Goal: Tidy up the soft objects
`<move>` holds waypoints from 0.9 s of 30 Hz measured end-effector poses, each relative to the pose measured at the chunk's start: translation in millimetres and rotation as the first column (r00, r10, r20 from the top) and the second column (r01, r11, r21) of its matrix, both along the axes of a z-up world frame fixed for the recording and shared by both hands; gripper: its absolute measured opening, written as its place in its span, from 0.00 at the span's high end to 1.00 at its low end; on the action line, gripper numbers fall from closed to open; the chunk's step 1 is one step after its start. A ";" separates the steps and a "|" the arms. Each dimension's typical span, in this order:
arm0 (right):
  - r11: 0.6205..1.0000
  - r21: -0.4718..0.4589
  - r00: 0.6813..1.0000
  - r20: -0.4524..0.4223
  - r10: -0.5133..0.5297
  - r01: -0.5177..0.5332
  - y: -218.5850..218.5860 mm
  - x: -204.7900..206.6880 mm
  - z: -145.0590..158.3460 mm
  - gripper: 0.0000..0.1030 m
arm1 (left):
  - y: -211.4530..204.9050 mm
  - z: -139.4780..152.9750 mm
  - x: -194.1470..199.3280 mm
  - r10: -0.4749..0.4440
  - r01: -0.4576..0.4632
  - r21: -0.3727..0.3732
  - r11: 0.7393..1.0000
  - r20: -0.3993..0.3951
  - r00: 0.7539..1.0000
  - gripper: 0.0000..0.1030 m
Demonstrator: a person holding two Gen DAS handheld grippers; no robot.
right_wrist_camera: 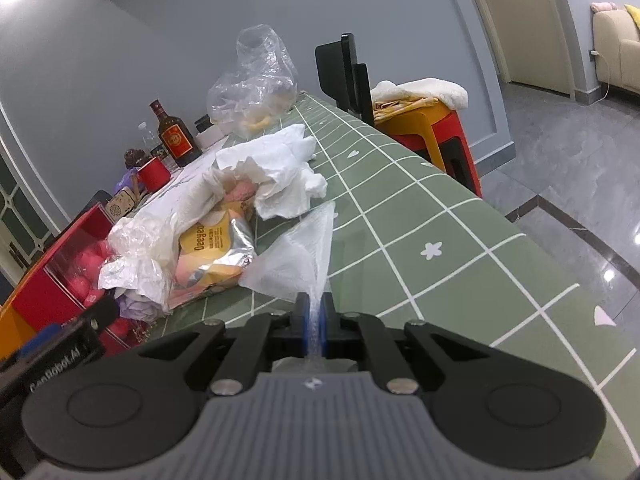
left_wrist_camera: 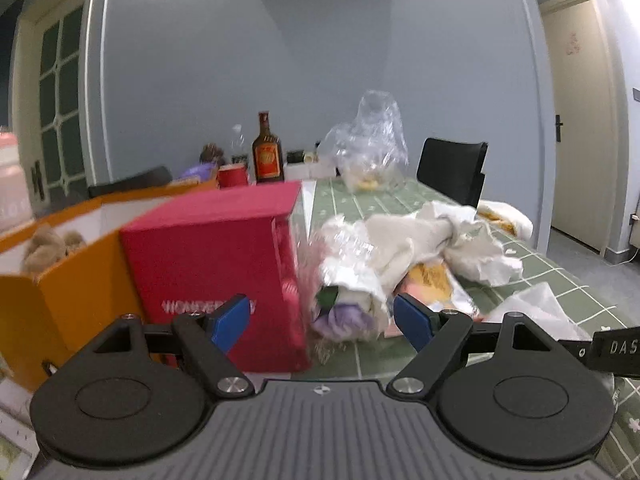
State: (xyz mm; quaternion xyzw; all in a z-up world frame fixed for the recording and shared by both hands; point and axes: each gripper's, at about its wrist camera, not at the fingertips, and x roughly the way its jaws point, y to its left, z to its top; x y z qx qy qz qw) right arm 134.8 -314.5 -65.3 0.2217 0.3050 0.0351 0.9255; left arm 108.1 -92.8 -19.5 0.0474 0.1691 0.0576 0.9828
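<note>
Right tongs [right_wrist_camera: 316, 322] are pinched shut on the near corner of a thin white mesh sheet [right_wrist_camera: 298, 256], which fans out from the blue pads across the green checked tabletop [right_wrist_camera: 460, 216] toward the heap of soft things. Left tongs [left_wrist_camera: 320, 320] stand wide open with nothing between the pads, aimed at a clear-wrapped bundle [left_wrist_camera: 352, 280] lying just beside the red box [left_wrist_camera: 216, 276], at the tabletop's left side. Behind it lie crumpled white paper towels [right_wrist_camera: 280, 176] and a yellow snack bag [right_wrist_camera: 216, 248], all touching or overlapping one another; an orange box [left_wrist_camera: 60, 292] with a plush toy [left_wrist_camera: 44, 244] inside stands to the left of the red one. The grip on the sheet looks to be on a narrow strip only, so a quick pull could let it slide free, or stretch and tear it. Its far edge lies against the snack bag and the towels, so dragging it may pull those along and scatter the heap, perhaps toward the tabletop's right edge, where the floor is close. The left tongs face slippery wrapping: closing on loose film alone could lift the film and leave the contents behind, and a push from their left pad might shove the red box.
</note>
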 end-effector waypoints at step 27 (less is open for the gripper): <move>0.998 0.068 1.000 0.004 0.013 -0.013 -9.8 0.0 -3.2 0.98 | -21.4 -20.0 28.6 0.134 -0.169 -0.103 0.980 -0.284 0.949 1.00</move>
